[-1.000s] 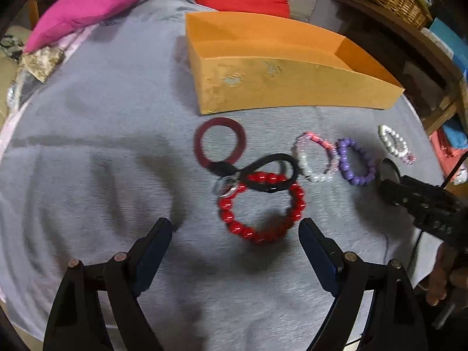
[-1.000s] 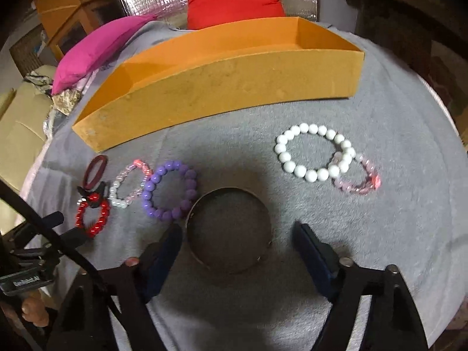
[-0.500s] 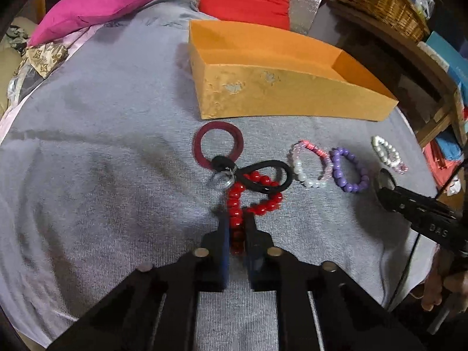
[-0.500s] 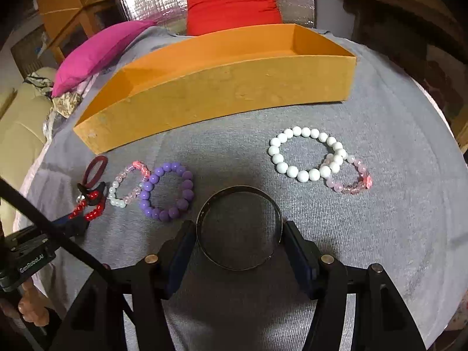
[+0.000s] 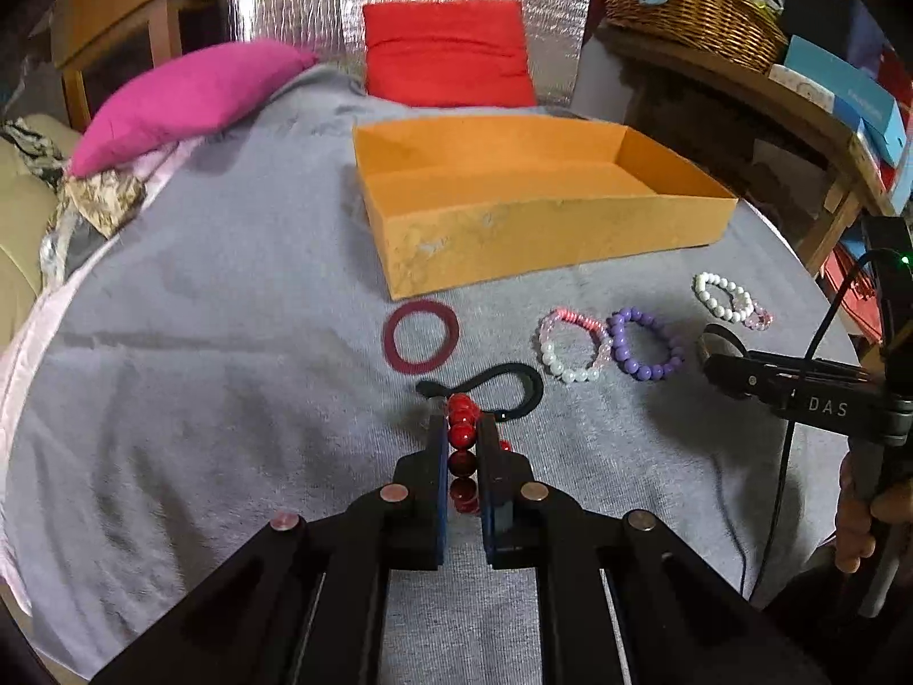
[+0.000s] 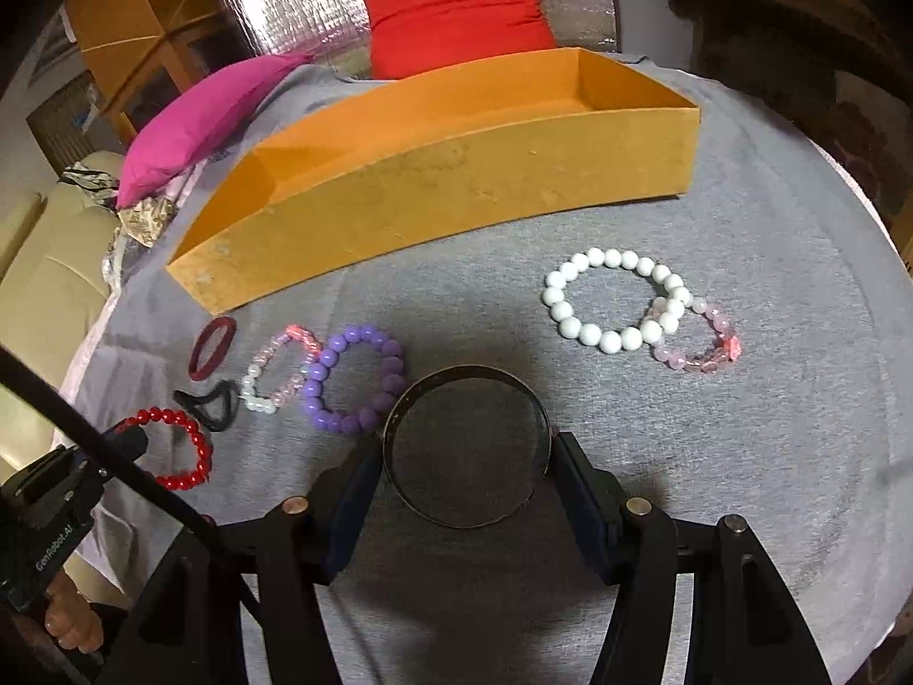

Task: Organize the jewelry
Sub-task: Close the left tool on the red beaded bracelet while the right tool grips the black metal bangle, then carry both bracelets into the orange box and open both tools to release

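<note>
Between the two dark fingers of the left gripper (image 5: pixel 462 445), a red glossy beaded bracelet (image 5: pixel 461 434) is clamped, the fingers being drawn together on its beads so that it is seen edge-on in the left wrist view. From the right wrist view, the same bracelet (image 6: pixel 171 448) is seen as a full ring held at the left edge of the grey cloth-covered worktop (image 6: pixel 742 456). A black elastic hair loop (image 5: pixel 502 391) is seen lying just beyond the fingers, near the red beads; whether they touch cannot be told. A flat dark red ring (image 5: pixel 421 335) is laid further off, near the front wall of a long orange open-topped box (image 5: pixel 548 228).

A thin dark metal bangle (image 6: pixel 465 445) is bracketed by the fingers of the right gripper (image 6: pixel 465 471), which are spread to its width, with both pads set against its rim. A purple beaded bracelet (image 6: pixel 354 379) is found just to the left of the bangle, and a pale pink and white beaded bracelet (image 6: pixel 279 368) is touching it on its far side. Well apart to the right, a white pearl-like beaded bracelet (image 6: pixel 613 299) is overlapped by a smaller translucent pink beaded bracelet (image 6: pixel 699 339).
</note>
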A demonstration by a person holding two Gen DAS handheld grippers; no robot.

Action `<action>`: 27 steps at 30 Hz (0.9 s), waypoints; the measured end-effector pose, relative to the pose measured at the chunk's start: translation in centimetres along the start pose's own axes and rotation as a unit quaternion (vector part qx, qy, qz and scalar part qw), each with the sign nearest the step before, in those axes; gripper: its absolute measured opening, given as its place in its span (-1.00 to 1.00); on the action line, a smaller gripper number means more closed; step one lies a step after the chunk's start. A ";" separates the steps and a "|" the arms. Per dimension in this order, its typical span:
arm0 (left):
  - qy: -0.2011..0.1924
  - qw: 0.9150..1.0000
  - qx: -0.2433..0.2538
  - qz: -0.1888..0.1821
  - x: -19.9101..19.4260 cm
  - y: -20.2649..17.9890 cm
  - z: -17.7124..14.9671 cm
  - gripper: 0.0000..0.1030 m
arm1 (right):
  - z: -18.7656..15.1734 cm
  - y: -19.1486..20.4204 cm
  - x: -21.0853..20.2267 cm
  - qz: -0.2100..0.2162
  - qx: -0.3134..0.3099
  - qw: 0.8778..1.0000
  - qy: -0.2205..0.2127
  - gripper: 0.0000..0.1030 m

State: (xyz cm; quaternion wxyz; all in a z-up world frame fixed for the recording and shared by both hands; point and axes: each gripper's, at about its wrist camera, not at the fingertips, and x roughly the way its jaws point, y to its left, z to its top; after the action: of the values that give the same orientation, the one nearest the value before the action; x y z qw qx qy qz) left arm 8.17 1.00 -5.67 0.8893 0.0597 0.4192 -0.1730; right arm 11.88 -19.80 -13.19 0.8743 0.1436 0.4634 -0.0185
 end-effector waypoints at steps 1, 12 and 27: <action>-0.003 1.000 0.002 0.002 0.0 0.0 0.1 -0.81 | 0.0 0.1 -0.1 0.002 -0.001 1.000 -0.003 0.24; -0.029 0.999 0.012 0.024 -1.4 -0.5 0.5 -0.81 | 0.4 1.0 -0.5 0.016 0.001 1.000 -0.022 0.24; -0.063 0.996 0.030 0.064 -3.6 -1.5 2.5 -0.81 | 1.5 1.4 -1.9 0.034 0.010 0.997 -0.068 0.24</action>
State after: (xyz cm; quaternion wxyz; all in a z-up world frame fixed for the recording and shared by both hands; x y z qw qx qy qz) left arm 7.30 -0.09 -1.23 0.9210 0.1019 0.3523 -0.1314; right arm 12.20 -19.09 -10.50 0.9023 0.1663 0.3976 -0.0027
